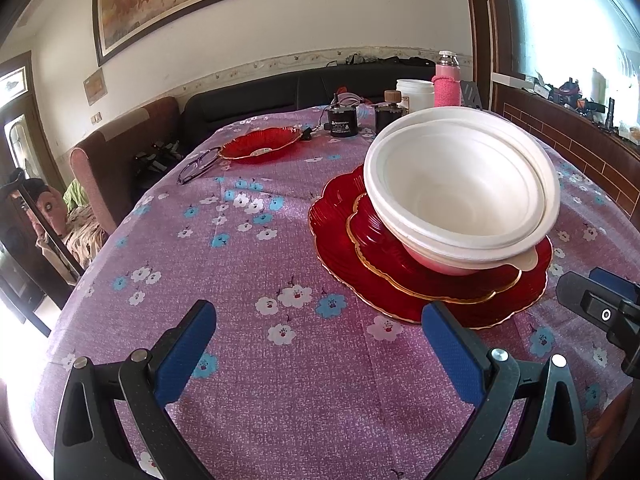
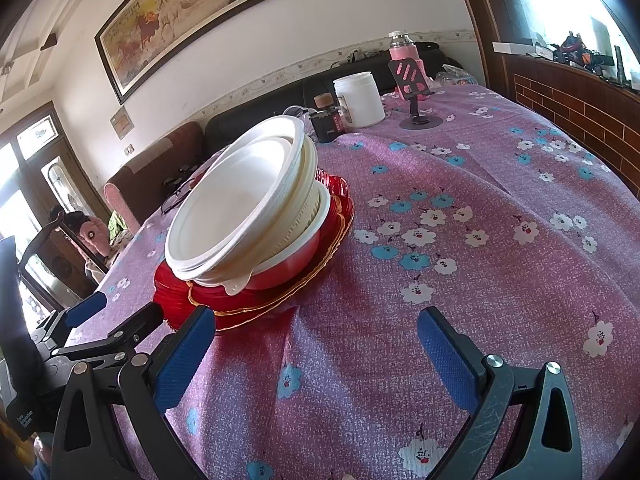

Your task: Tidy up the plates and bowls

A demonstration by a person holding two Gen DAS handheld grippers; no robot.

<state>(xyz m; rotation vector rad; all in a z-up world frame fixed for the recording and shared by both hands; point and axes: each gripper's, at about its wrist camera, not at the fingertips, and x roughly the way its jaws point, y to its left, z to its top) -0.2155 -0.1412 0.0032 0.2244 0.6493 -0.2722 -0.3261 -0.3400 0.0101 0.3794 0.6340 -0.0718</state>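
Both tongs hang spread wide and empty over the flowered tablecloth (image 1: 248,240) — the left gripper (image 1: 320,332) just near of the stack, the right gripper (image 2: 316,340) to its right. The white bowls (image 1: 460,192) sit nested and tilted on the red plates (image 1: 400,280). One red dish (image 1: 260,144) lies far left; the likely step is fetching it — pinch its rim squarely and lift it level.

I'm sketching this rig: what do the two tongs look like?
Both the left tongs and right tongs have black, frame-like arms with triangular cut-outs and silver rivets. Their fingers carry blue textured pads. No cables or sleeves show.
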